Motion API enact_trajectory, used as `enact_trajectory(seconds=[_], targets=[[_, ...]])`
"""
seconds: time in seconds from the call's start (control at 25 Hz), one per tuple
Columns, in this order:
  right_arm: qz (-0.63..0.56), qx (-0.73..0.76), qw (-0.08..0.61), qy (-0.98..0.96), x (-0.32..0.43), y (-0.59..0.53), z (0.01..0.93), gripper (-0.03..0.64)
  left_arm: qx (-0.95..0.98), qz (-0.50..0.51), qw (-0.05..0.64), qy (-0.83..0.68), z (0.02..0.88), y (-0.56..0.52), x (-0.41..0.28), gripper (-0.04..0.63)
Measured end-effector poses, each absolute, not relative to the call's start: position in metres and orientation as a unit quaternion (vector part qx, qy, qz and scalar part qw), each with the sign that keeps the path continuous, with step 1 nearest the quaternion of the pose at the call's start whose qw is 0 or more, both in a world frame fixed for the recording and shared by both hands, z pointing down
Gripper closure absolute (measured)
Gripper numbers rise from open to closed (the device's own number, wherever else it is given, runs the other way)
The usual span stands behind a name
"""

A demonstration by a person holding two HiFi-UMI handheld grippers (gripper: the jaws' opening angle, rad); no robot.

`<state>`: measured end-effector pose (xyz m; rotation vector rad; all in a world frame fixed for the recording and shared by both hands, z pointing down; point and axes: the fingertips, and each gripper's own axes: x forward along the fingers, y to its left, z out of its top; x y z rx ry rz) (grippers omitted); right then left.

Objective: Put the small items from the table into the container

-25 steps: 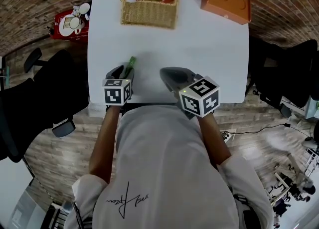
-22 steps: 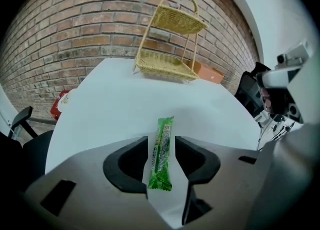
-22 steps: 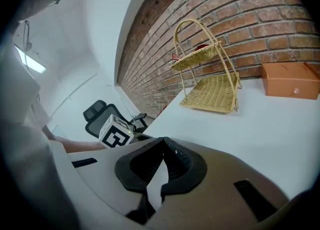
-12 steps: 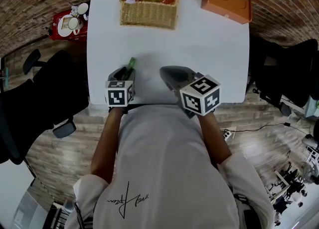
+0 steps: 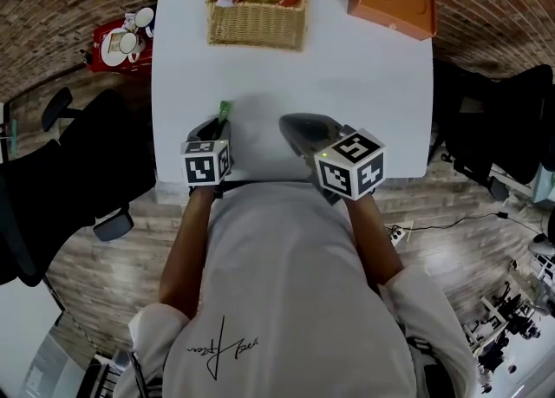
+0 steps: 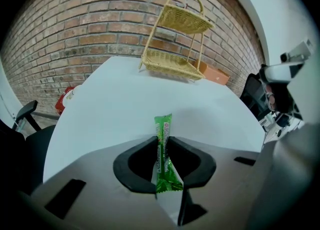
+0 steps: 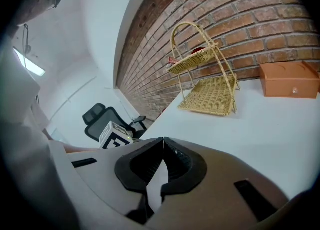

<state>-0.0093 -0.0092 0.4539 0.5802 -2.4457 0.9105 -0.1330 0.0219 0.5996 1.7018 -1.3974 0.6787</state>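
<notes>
Closing my left gripper (image 6: pixel 163 141) on a slim green foil snack packet (image 6: pixel 163 123), pads touching it, on the white table (image 5: pixel 364 84), seven o'clock from the two-tier wicker basket (image 5: pixel 258 30); right gripper (image 7: pixel 162 141) pinched together, empty.

Bright even light, soft shadows, fisheye-warped edges

White table (image 5: pixel 355 84): wicker basket (image 5: pixel 258 28), orange box (image 5: pixel 392 3) (far edge), green packet (image 5: pixel 224 110).
</notes>
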Motion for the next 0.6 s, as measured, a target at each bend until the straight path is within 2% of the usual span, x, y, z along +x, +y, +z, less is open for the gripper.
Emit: enact_trajectory(seconds=[0.6], targets=[[0.312,0.215,0.232,-0.896,-0.0023,-0.0050,0.4474,0.594,0.675,0.243,0.416,-0.559,0.5939,0.0304,-0.1318,0.523]])
